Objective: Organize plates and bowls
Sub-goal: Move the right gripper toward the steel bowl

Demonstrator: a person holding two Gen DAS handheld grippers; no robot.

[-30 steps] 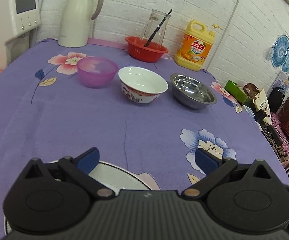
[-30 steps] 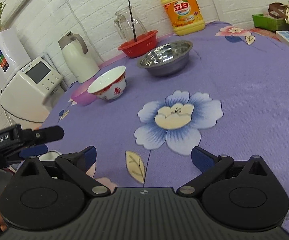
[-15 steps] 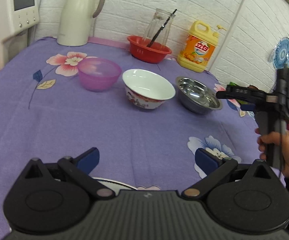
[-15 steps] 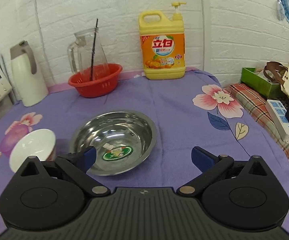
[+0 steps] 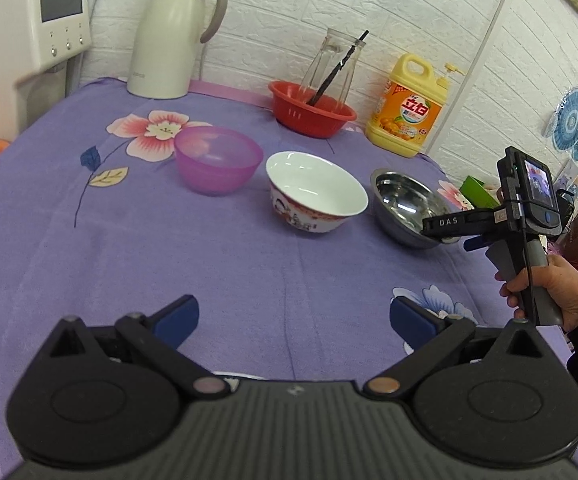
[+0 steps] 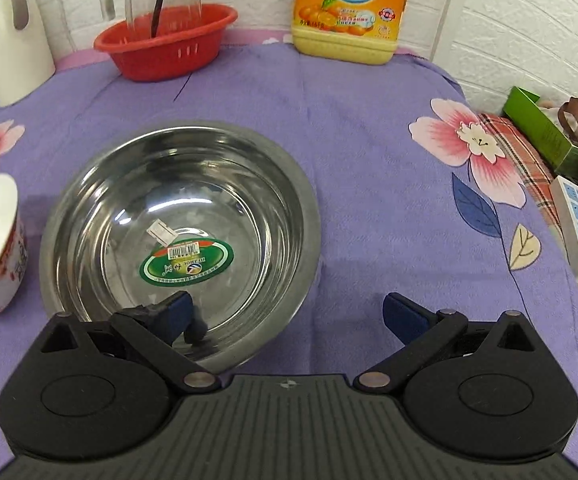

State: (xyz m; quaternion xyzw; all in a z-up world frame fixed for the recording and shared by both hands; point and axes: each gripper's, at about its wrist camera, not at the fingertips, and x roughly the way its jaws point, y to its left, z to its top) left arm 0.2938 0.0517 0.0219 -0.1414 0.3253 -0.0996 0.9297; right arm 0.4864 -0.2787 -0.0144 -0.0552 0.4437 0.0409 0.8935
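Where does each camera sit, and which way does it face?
Left wrist: behind the open left tool, low over the tablecloth, facing three bowls; right tool and hand show.
Right wrist: behind the open right tool, above the steel bowl, facing the wall.
Shared: steel bowl, red basket, detergent jug.

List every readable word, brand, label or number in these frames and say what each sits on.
"立白" on the yellow detergent jug; its smaller print is unreadable.
"DAS" on the right gripper finger.
Green sticker with barcode inside the steel bowl: text too small to read.
Logo atop the white appliance: blurred.
Mark low on the thermos: unreadable.
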